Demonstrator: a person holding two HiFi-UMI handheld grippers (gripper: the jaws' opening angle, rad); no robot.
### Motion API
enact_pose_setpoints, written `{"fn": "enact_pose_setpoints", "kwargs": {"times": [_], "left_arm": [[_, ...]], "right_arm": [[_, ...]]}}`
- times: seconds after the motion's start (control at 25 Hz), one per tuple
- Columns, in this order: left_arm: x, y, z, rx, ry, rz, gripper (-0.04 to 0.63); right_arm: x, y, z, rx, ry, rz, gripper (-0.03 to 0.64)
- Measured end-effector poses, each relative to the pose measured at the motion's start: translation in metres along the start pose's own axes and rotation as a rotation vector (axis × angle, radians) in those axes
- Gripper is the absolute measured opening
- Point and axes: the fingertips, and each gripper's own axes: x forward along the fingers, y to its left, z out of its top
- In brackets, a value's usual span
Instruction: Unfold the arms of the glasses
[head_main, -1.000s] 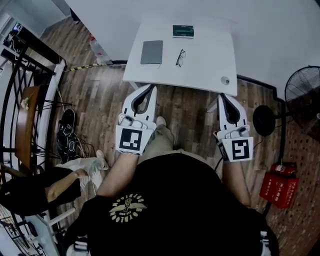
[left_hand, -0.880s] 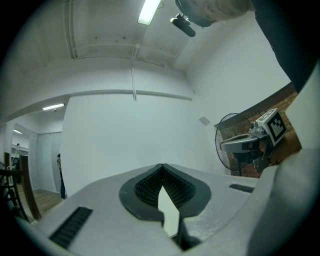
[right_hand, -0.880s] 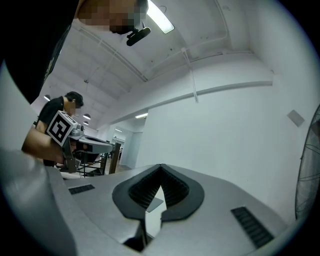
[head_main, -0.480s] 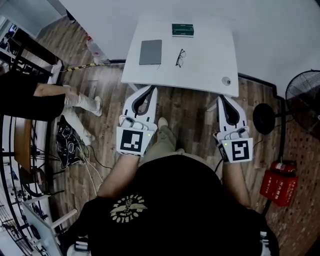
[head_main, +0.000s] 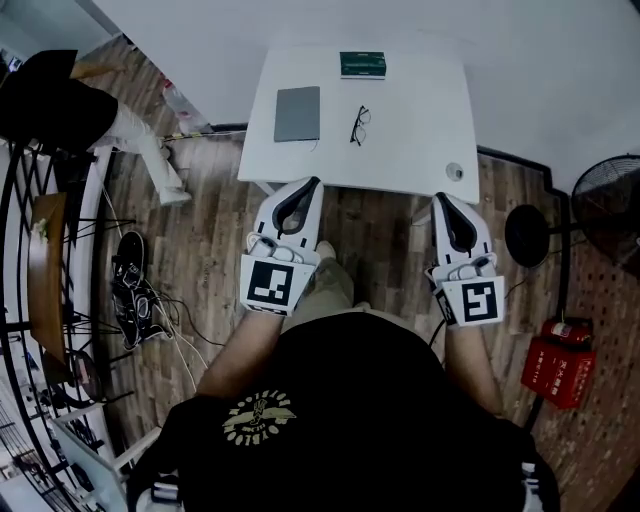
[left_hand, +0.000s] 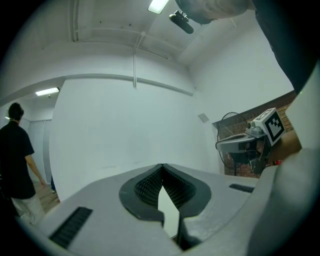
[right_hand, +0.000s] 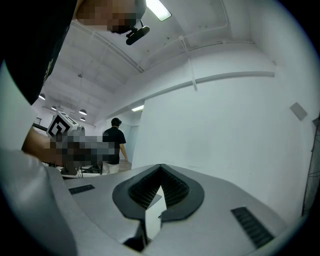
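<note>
A brown wood-plank floor (head_main: 200, 230) fills most of the head view. On it a white rectangular table (head_main: 420, 150) stands against a pale wall. The person wearing the camera, in a black T-shirt with a pale round print (head_main: 350, 420), stands at the table's near side. A second person in a black top (head_main: 60, 100) is at the far left, well away from the table. The left gripper view shows that person (left_hand: 15, 150) from behind. A black floor fan (head_main: 610, 205) stands to the right of the table, and a red crate (head_main: 558, 365) sits on the floor nearer the camera.

The white left gripper (head_main: 313, 182) points towards the table with its tip at the near edge. The white right gripper (head_main: 441, 197) sits just short of the near right corner. In the left gripper view the left gripper's (left_hand: 162, 166) ribbed black pads meet at the tip, clenched on nothing. The right gripper (right_hand: 160, 166) is likewise closed and empty.

On the table lie a flat grey rectangular slab (head_main: 297, 113) and a dark green box (head_main: 362, 65) at the far edge. The black-framed glasses (head_main: 360, 125) lie just right of the slab and nearer than the box. They are well apart from both grippers. Whether their arms are folded is too small to tell. A small round grey thing (head_main: 454, 171) sits near the table's near right corner.
</note>
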Motion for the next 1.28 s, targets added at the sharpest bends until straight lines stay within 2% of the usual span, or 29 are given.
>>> {"fn": "enact_pose_setpoints", "kwargs": {"times": [0.72, 1.0, 1.28], "left_arm": [[0.122, 0.102, -0.019, 0.011, 0.067, -0.056, 0.008], [0.164, 0.133, -0.027, -0.014, 0.065, -0.099, 0.008], [0.189, 0.175, -0.032, -0.045, 0.061, -0.116, 0.008]], "right_arm": [[0.152, -0.045, -0.007, 0.021, 0.003, -0.021, -0.006], [0.198, -0.06, -0.015, 0.02, 0.042, -0.052, -0.005], [0.249, -0.054, -0.006, -0.008, 0.051, -0.055, -0.006]]}}
